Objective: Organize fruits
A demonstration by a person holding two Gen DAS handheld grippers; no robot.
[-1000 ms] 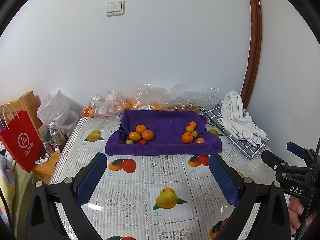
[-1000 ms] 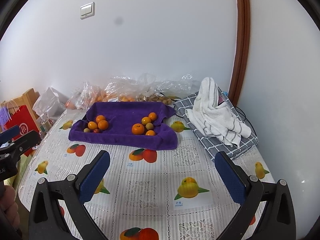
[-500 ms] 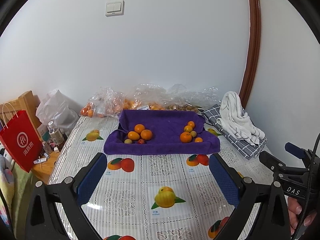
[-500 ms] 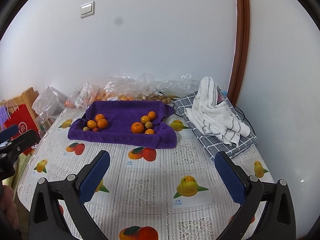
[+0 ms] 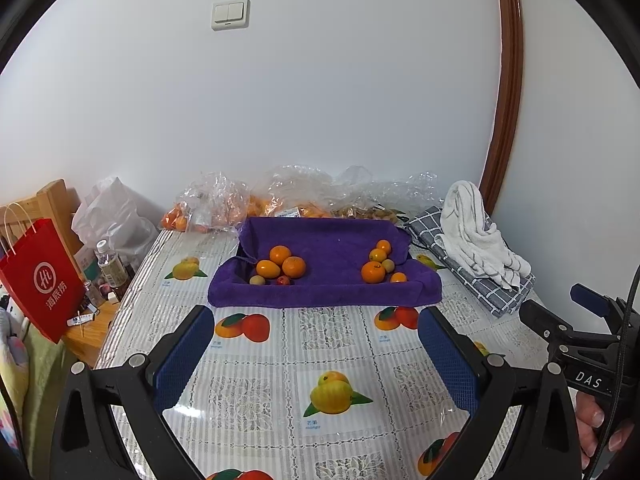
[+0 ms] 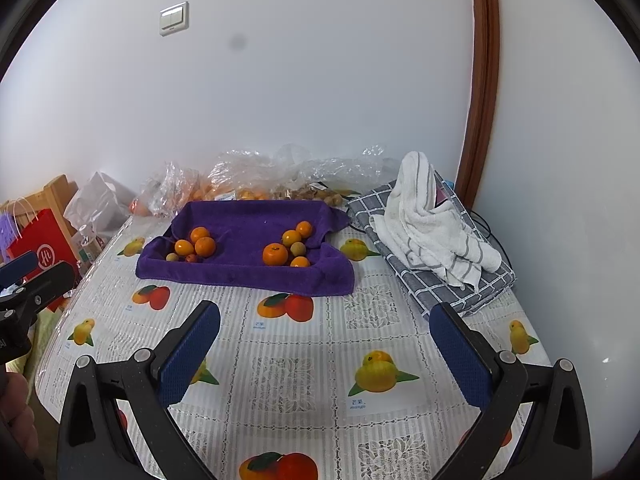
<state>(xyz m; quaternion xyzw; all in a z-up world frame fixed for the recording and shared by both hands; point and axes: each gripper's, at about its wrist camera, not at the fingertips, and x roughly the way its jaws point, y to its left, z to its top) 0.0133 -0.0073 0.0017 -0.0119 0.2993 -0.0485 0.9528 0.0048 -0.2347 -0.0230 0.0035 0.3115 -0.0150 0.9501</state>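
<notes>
A purple towel-lined tray (image 5: 332, 292) (image 6: 240, 276) sits at the far middle of the table. Two fruit clusters lie in it: a left group of oranges (image 5: 281, 265) (image 6: 197, 243) with small pale and red fruits, and a right group of oranges (image 5: 374, 271) (image 6: 275, 254) with a pale round fruit. My left gripper (image 5: 316, 354) hangs open over the tablecloth, well short of the tray, holding nothing. My right gripper (image 6: 325, 354) is also open and empty, equally far back. The right gripper's body (image 5: 576, 336) shows at the left view's right edge.
Clear plastic bags of fruit (image 5: 280, 200) line the wall behind the tray. A white striped towel (image 6: 432, 220) lies on a grey checked cloth (image 6: 448, 280) at right. A red paper bag (image 5: 40, 280), bottles (image 5: 110, 268) and a wooden chair stand left of the table.
Both grippers drew back slightly from the tray, which now looks a little smaller and farther. Both stay open and empty.
</notes>
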